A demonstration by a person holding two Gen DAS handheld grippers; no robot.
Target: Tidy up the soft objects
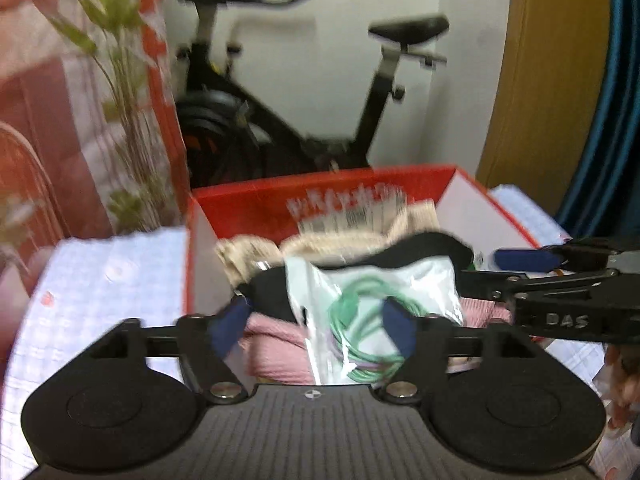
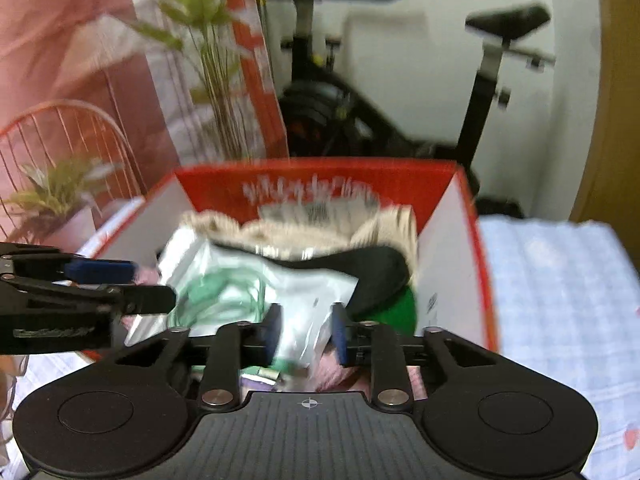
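Right claw (image 2: 305,334): you are pinching the corner of the plastic bag (image 2: 256,284), fingers nearly closed on it.
Left claw (image 1: 316,322): you are holding it wide open around the same bag, not squeezing.
Bag place: it is lying on top of the soft things in the red box (image 2: 476,240), at 12 o'clock from you.
Slip risk: the bag is slippery and may be sliding out.
Snag risk: the black cloth (image 2: 376,268) may be coming up too.

Soft, even indoor light; heavy motion blur throughout both views, fisheye bending and dark corners.
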